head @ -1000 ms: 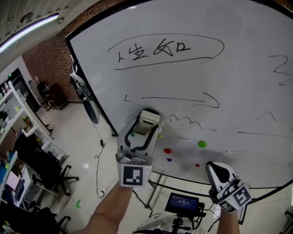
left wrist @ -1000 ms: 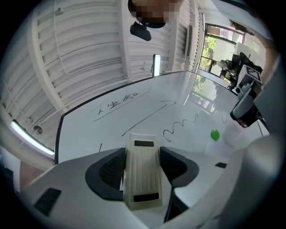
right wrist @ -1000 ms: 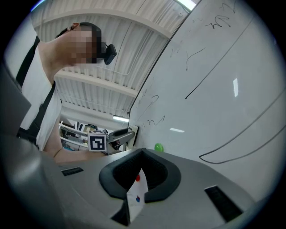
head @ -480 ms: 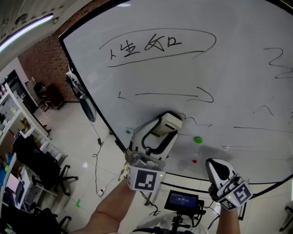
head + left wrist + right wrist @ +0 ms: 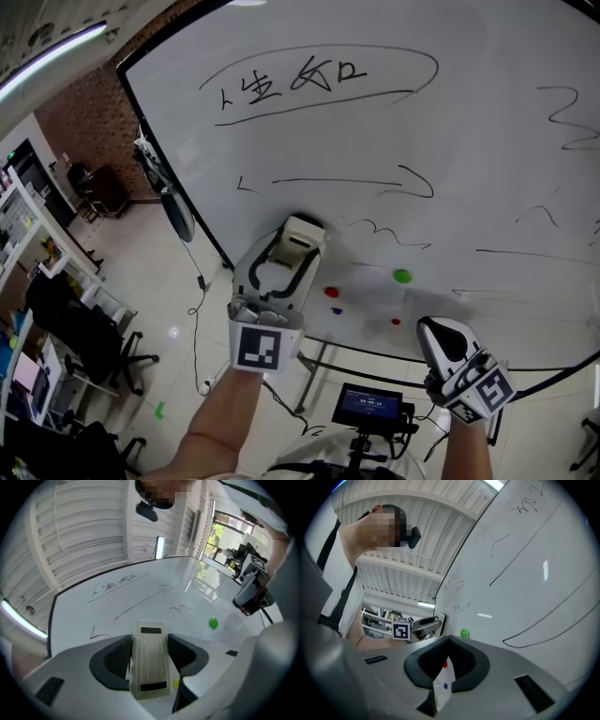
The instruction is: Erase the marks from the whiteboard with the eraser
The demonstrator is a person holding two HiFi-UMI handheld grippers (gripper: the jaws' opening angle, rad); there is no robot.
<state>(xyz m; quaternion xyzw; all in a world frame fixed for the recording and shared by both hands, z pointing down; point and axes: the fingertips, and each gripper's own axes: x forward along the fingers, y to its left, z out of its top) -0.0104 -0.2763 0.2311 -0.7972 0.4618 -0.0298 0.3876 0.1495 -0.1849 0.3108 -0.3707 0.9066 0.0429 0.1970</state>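
An open-plan office: a large whiteboard stands ahead of the left tool, with black office chairs and cluttered shelves on a pale tiled floor to its left, and a brick wall and ceiling strip light beyond

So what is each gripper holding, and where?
Left gripper clamps the eraser across its two long sides, mid-length. Right gripper is shut, holding nothing.

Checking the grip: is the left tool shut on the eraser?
Shut on it: the left tool clamps the eraser between both jaws.
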